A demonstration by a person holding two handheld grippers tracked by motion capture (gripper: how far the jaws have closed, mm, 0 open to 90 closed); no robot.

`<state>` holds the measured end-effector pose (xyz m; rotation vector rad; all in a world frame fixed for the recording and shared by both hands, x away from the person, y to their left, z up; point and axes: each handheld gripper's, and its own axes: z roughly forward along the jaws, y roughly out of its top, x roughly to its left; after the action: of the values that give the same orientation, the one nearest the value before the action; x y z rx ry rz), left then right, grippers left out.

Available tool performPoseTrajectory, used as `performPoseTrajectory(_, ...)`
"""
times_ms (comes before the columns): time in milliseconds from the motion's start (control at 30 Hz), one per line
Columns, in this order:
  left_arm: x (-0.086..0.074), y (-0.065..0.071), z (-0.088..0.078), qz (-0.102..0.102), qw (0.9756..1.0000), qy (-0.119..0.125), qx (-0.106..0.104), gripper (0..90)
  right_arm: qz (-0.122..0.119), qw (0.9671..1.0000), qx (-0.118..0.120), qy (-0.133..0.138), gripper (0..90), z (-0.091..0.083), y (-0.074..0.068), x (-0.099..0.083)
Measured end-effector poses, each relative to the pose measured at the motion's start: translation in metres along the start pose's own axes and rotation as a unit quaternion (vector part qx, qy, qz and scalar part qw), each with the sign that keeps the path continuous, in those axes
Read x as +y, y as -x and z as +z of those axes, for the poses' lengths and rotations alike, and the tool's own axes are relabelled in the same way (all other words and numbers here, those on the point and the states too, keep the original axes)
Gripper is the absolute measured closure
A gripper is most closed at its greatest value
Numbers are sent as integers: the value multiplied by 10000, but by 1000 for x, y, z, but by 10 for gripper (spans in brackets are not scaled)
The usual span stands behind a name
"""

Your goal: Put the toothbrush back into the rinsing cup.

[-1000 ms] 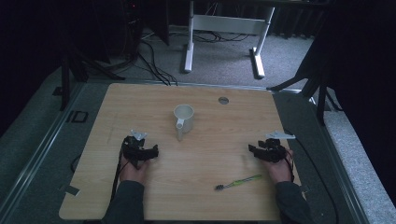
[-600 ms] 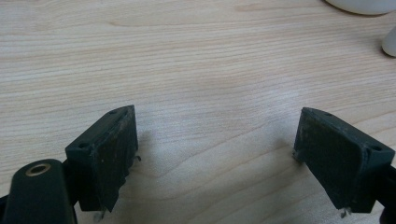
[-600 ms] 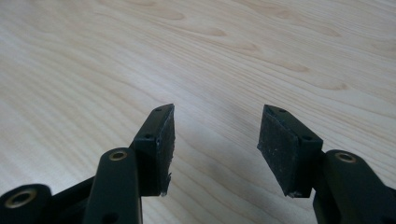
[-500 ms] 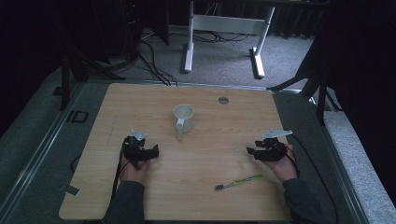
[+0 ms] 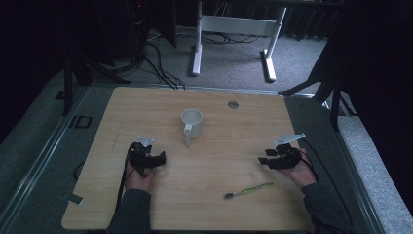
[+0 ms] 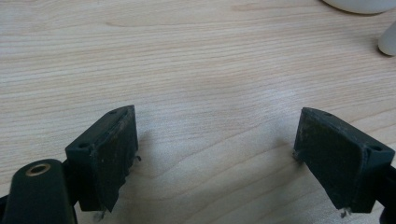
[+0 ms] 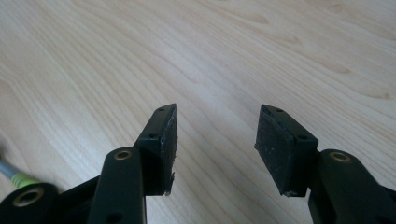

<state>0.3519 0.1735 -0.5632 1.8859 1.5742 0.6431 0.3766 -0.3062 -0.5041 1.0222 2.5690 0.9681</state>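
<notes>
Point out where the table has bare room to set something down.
Most of the table is bare: the far strip behind the mug, the middle between the left gripper and right gripper, and the near left edge. Tightest is near the toothbrush, by the right gripper.

Light wooden table, white mug standing near its middle, green toothbrush lying flat toward the near right edge

On the table, the mug stands toward the far edge at mid-width, and the toothbrush lies near the near edge, right of centre.
</notes>
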Motion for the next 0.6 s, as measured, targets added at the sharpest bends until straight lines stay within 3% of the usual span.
performPoseTrajectory(300, 0, 0, 0, 14, 10000, -7, -4, 141, -402, 9985, 238, -291, 493, 1, 0, 0)
performPoseTrajectory(433, 0, 0, 0, 14, 10000, -5, -4, 141, -601, 9968, 329, -415, 502, 1, -2, 2)
performPoseTrajectory(467, 0, 0, 0, 15, 10000, -6, -5, 141, -782, 9948, 397, -522, 504, 1, -4, 4)
performPoseTrajectory(600, 0, 0, 0, 11, 10000, -6, -3, 141, -921, 9929, 440, -604, 505, 0, -4, 5)
